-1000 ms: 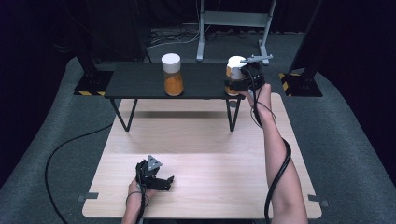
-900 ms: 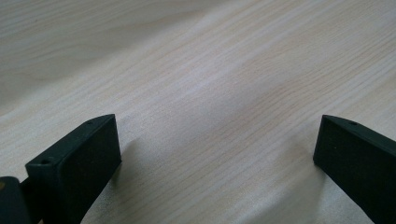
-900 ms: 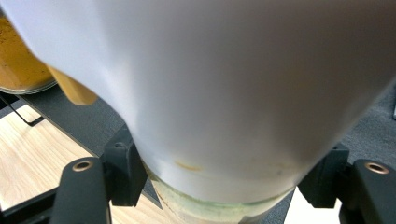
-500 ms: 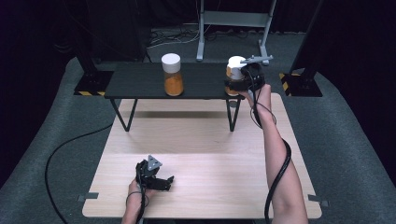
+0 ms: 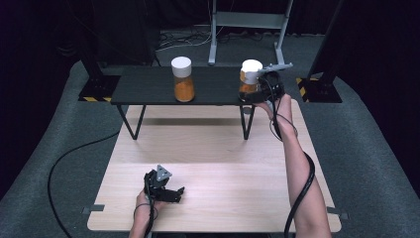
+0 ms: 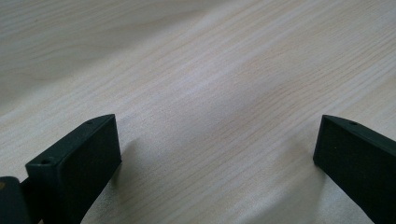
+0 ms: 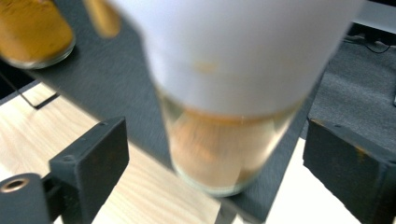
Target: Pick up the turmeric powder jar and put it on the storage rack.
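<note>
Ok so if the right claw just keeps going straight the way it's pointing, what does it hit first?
The right claw would most likely meet the white-lidded jar of orange powder on the black shelf. The jar stands between its open jaws, seemingly untouched.

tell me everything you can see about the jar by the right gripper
The jar is clear, glass by its look, with a white cap and orange powder filling its lower part. It stands upright at the right end of the black shelf, near the front edge. The right gripper sits around it, jaws open either side with gaps showing, so they do not seem to touch it.
</note>
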Available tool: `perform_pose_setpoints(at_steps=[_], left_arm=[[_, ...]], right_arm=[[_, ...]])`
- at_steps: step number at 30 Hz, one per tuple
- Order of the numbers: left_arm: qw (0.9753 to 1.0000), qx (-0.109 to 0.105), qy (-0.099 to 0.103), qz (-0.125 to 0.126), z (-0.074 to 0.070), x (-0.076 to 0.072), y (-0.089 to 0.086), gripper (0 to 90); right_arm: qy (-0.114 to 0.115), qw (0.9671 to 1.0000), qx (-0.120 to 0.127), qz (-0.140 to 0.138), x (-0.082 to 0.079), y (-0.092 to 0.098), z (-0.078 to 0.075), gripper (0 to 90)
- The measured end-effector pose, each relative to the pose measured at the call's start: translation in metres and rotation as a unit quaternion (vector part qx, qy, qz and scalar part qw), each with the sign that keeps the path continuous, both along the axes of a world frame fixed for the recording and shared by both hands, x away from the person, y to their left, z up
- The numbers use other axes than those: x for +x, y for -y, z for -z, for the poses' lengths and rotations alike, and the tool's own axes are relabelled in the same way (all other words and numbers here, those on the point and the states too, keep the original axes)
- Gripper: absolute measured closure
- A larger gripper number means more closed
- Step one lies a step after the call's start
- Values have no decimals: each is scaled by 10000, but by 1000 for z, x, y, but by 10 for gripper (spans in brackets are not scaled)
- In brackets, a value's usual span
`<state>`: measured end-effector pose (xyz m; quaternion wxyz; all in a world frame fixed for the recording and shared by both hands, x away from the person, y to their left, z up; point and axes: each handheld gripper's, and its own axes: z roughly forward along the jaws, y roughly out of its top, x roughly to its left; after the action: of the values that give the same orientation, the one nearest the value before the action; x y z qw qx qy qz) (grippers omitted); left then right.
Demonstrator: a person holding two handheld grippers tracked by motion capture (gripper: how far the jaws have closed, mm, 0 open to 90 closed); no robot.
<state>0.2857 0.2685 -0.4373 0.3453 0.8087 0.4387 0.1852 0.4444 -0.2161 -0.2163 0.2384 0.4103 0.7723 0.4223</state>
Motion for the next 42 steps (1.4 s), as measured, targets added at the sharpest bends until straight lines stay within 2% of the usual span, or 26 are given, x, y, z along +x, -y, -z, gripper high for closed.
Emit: perform_pose_setpoints(at_steps=[5, 9, 15, 22, 28, 33, 37, 40, 42], left_arm=[[10000, -1, 0, -1, 0, 0, 0, 1], [10000, -1, 0, -2, 0, 0, 0, 1], [10000, -2, 1, -3, 0, 0, 0, 1], [10000, -2, 1, -3, 0, 0, 0, 1], [10000, -2, 3, -3, 0, 0, 0, 1], [10000, -2, 3, -2, 0, 0, 0, 1], [10000, -2, 3, -2, 0, 0, 0, 1], [10000, -1, 1, 0, 0, 0, 0, 1], [10000, -3, 0, -1, 0, 0, 0, 0]], right_arm=[[33, 10000, -48, 4, -22, 7, 2, 30], [80, 9999, -61, 3, -40, 13, 8, 25], [69, 10000, -20, -29, -68, 22, 32, 11], [10, 10000, -47, 53, -96, 30, 68, 5], [-187, 9997, -12, 131, -115, 37, 104, 0], [-382, 9988, 148, 265, -133, 44, 146, 0], [-629, 9969, 197, 435, -144, 45, 180, 0], [-748, 9954, 270, 524, -151, 47, 199, 0], [-754, 9952, 238, 584, -156, 45, 205, 0]])
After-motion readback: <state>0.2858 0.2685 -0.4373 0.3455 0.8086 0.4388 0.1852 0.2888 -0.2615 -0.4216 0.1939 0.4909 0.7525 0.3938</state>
